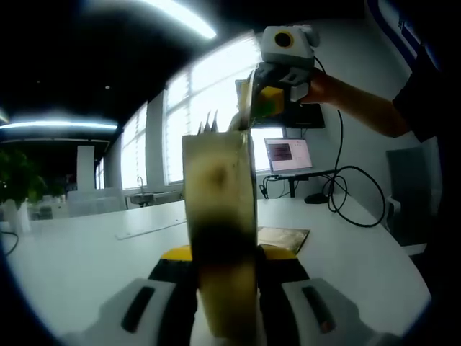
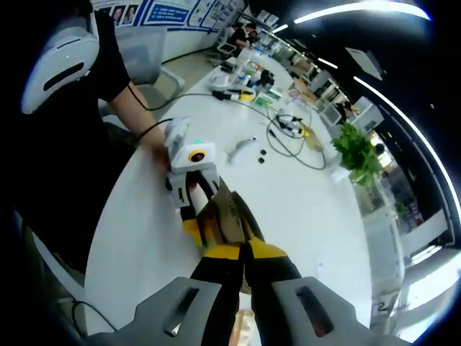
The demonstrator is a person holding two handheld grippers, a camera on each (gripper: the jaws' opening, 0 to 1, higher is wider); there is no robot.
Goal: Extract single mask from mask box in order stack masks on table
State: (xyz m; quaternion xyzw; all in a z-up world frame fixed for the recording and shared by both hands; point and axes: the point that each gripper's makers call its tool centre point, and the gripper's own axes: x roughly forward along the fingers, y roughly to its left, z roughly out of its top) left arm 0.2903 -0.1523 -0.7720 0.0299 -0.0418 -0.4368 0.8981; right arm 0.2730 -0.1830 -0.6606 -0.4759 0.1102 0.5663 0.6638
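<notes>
In the left gripper view my left gripper (image 1: 223,270) is shut on a tan mask box (image 1: 220,187), held upright above the white table (image 1: 86,252). A person's hand brings my right gripper (image 1: 265,104) to the box's top right corner, where a thin pale mask (image 1: 243,108) stands up against its yellow jaws. In the right gripper view my right gripper (image 2: 241,251) has its jaws closed together at the edge of the box (image 2: 225,216). The left gripper (image 2: 189,189) clamps the box from the far side.
A flat brownish piece (image 1: 282,238) lies on the table just behind the box. A laptop (image 1: 288,155) and black cables (image 1: 346,194) sit at the table's far right. A person in black (image 2: 65,108) stands at the table edge. A plant (image 2: 356,151) and loose items (image 2: 245,83) lie further off.
</notes>
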